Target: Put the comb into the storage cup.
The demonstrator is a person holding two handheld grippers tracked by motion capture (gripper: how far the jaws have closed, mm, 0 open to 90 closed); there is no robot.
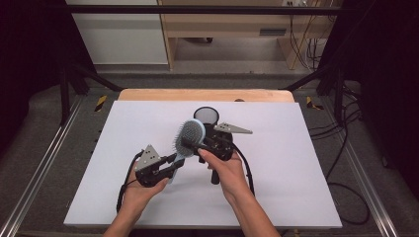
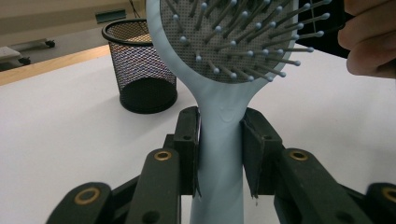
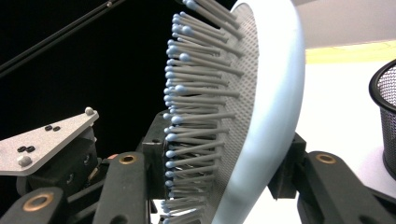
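In the middle of the high view, a pale blue plastic hairbrush with a grey bristle pad (image 1: 188, 138) is held up off the white counter (image 1: 99, 163) between both tools. The left hand-held gripper (image 1: 174, 164), low and left of centre in that view, pinches the handle: in the left gripper view its two black jaws press against either side of the blue neck just below the head. The right hand-held gripper (image 1: 193, 146) bites the oval head itself; in the right gripper view one jaw sits against the smooth blue back and the other is buried among the ball-tipped bristles (image 3: 187, 112), so it is closed on the head, though that hold looks springy rather than firm. A black wire-mesh pen cup (image 1: 206, 117) stands upright just behind the brush, toward the top centre of the counter.

The step in hand looks like a handover on the way to that cup. To do it well, one tool should own the brush before the other lets go. The handle grip is the sounder one, since bristles yield and could let the head twist. Release the head slowly, watch for sag, then tip the brush handle-down over the cup's rim, well centred so the light mesh cup is not knocked over
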